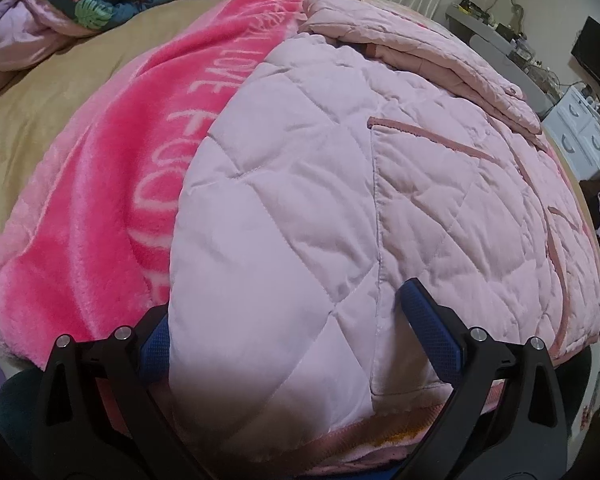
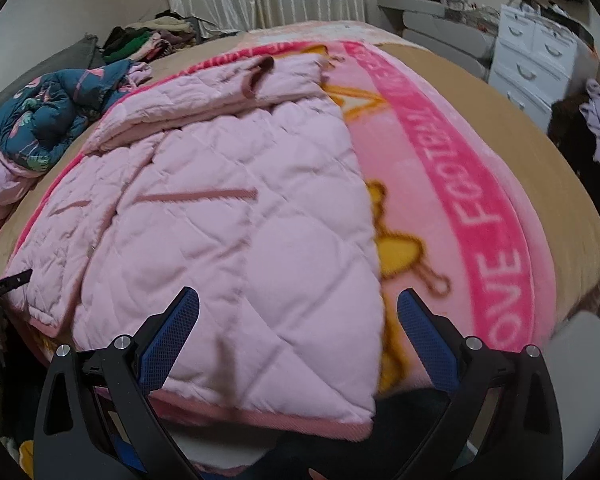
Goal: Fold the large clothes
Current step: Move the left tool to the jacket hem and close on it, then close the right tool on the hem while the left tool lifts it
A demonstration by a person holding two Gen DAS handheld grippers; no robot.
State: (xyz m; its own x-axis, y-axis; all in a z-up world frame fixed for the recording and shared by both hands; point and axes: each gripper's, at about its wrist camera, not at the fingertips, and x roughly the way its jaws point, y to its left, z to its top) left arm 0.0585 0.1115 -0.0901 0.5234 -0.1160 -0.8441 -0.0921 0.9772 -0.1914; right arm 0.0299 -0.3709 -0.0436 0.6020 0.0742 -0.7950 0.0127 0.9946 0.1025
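A light pink quilted jacket (image 1: pixel 340 184) lies spread flat on a pink blanket on the bed, with one sleeve folded across its far end (image 1: pixel 428 56). It also shows in the right wrist view (image 2: pixel 228 216). My left gripper (image 1: pixel 288 320) is open, its jaws wide on either side of the jacket's near hem corner; the left finger is partly hidden under the fabric. My right gripper (image 2: pixel 298 312) is open, its jaws straddling the jacket's near right hem corner just above it. Neither grips the cloth.
The pink blanket (image 2: pixel 488 216) with white lettering covers a tan bed (image 2: pixel 540 148). A blue patterned quilt (image 2: pixel 48 120) is bunched at the far left. White drawers (image 2: pixel 532 56) and a cluttered shelf stand at the far right.
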